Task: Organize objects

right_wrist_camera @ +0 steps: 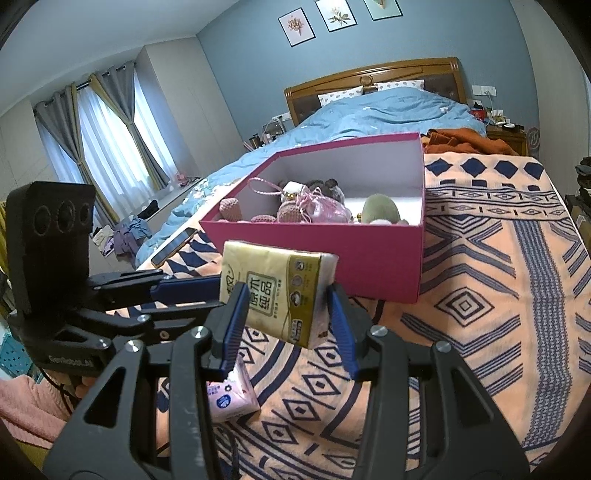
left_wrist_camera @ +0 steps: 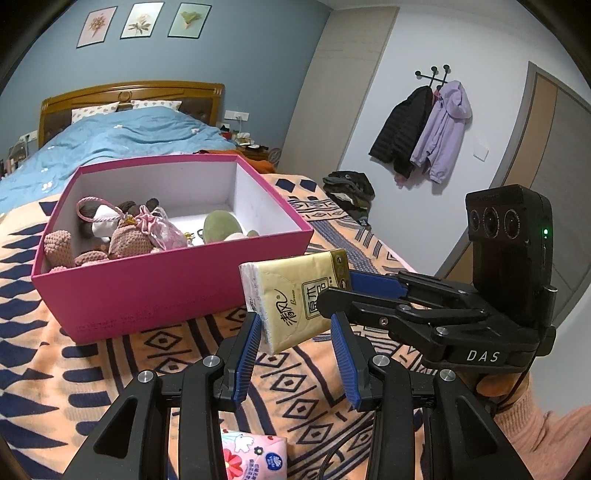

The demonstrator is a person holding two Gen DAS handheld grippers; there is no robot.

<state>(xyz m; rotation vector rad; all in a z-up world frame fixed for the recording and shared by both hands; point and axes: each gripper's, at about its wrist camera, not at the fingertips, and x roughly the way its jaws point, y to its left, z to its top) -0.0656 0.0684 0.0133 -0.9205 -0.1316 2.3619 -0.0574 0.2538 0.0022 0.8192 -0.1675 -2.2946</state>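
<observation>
A pink tissue pack (left_wrist_camera: pixel 255 456) lay on the bed blanket (left_wrist_camera: pixel 74 369) at the bottom. Above it, the left tongs (left_wrist_camera: pixel 295 320) and right tongs (right_wrist_camera: pixel 285 293) both pinched a yellow tissue pack (left_wrist_camera: pixel 291 291) in the air. Behind stood the pink box (left_wrist_camera: pixel 147 295) with toys (left_wrist_camera: pixel 129 243).

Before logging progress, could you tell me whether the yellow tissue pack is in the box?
Out: the tissue pack hangs in midair short of the pink box.

Home bedroom: wooden headboard (right_wrist_camera: pixel 373 75), blue duvet (left_wrist_camera: pixel 122 138), curtained window (right_wrist_camera: pixel 107 147), jackets on wall hooks (left_wrist_camera: pixel 424 129), framed botanical prints (left_wrist_camera: pixel 140 22).
</observation>
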